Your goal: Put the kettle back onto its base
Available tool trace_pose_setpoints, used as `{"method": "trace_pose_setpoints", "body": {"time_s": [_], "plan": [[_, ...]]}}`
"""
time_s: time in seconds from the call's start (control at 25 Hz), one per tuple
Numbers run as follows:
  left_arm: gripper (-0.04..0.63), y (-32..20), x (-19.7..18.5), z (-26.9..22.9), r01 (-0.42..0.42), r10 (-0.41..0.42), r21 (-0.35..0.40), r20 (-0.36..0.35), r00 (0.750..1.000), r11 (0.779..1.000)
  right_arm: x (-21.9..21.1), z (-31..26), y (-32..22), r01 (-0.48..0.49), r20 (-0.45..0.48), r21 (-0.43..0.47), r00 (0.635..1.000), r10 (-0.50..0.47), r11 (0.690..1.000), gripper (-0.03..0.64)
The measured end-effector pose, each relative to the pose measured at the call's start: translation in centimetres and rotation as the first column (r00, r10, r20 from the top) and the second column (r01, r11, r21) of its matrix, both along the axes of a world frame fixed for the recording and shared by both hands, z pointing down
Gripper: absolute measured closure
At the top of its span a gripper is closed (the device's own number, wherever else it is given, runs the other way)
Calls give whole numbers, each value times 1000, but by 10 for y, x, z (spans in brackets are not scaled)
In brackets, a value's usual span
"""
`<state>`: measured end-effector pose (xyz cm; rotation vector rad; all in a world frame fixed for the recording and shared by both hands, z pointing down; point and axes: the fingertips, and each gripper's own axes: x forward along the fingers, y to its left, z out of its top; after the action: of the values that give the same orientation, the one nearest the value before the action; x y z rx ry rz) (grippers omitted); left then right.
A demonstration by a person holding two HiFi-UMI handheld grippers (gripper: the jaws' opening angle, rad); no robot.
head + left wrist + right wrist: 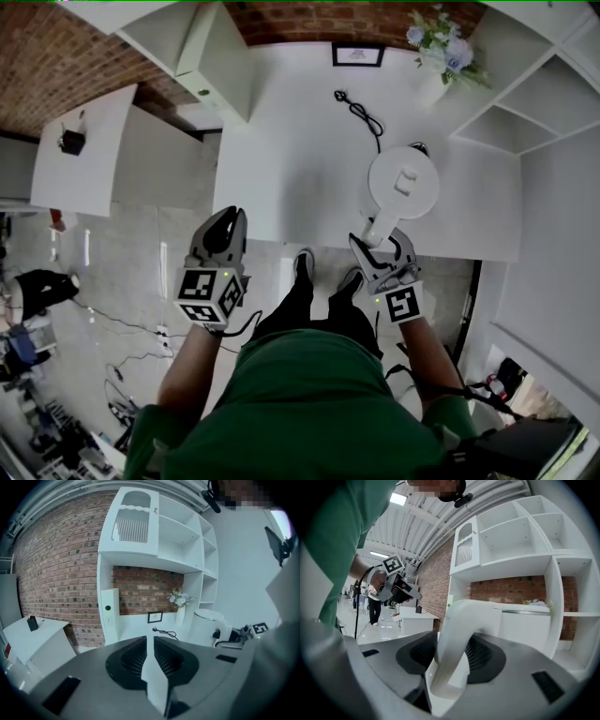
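A white electric kettle (403, 181) stands on the white table (281, 141) at the right, lid up, its handle (379, 230) pointing toward me. My right gripper (382, 251) is shut on that handle; in the right gripper view the curved white handle (457, 639) sits between the dark pads, with the kettle body (525, 627) behind it. A black cord (361, 111) runs up to the kettle, and a dark edge (419, 147) shows behind it. The base itself is hidden. My left gripper (223, 230) hangs at the table's front left edge, shut and empty.
A vase of flowers (441, 52) and a small framed picture (357, 55) stand at the table's back. White shelves (525, 112) rise on the right and a white cabinet (202, 56) on the left. A low white side table (80, 150) stands further left.
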<state>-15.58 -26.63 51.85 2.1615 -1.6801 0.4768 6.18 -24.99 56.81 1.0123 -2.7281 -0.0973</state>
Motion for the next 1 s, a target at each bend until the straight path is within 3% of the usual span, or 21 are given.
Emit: {"method": "trace_pose_setpoints", "body": {"time_s": [0.36, 0.6, 1.0], "plan": [[538, 7, 4, -3, -7, 7, 4, -11, 1000, 1000, -2, 8, 11, -6, -1, 10, 1000, 6, 1000, 423], [538, 12, 6, -5, -13, 13, 3, -38, 999, 1000, -4, 17, 20, -57, 80, -135, 994, 68, 989, 391], [538, 2, 14, -15, -36, 38, 32, -82, 996, 999, 17, 21, 46, -121, 52, -244, 989, 137, 962, 373]]}}
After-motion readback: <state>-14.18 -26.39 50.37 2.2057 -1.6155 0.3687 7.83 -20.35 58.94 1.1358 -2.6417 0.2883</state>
